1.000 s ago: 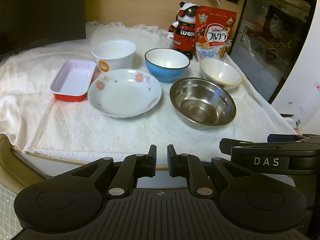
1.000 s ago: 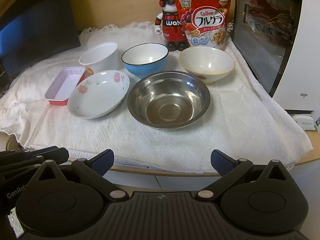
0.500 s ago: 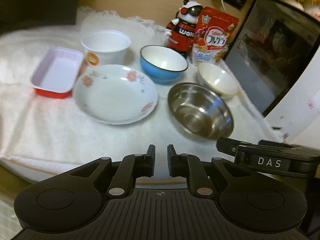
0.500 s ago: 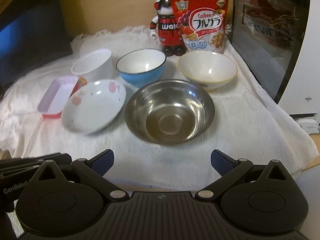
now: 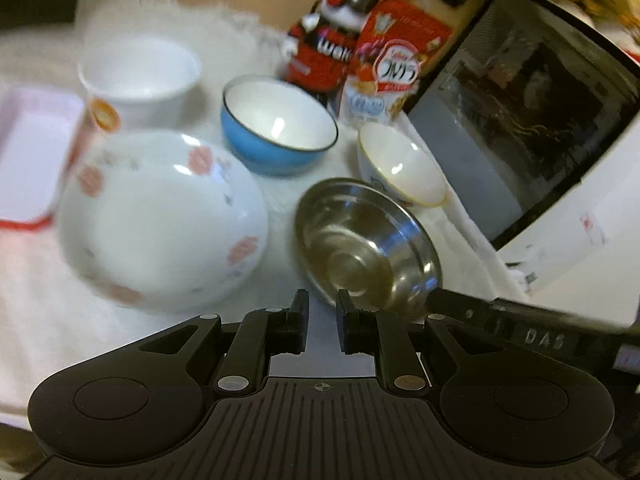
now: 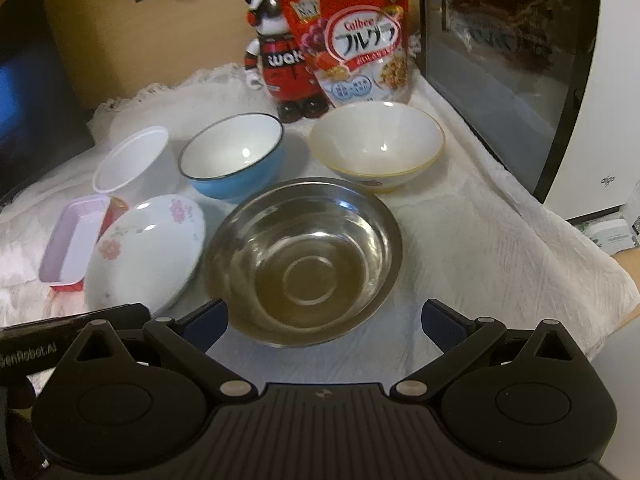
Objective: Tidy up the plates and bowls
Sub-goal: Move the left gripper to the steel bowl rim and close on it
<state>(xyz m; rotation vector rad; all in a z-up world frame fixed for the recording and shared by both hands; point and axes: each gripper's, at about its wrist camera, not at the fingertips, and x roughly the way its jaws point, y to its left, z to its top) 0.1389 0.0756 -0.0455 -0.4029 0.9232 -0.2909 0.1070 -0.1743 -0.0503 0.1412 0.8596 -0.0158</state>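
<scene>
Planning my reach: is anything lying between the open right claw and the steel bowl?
Nothing: the right wrist view shows only bare white cloth between the right claw and the round stainless steel bowl.

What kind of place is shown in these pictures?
Probably a home kitchen or dining corner. A cereal bag stands against the wall, a microwave-like oven sits at the right, and bowls such as the steel bowl lie on a white cloth.
</scene>
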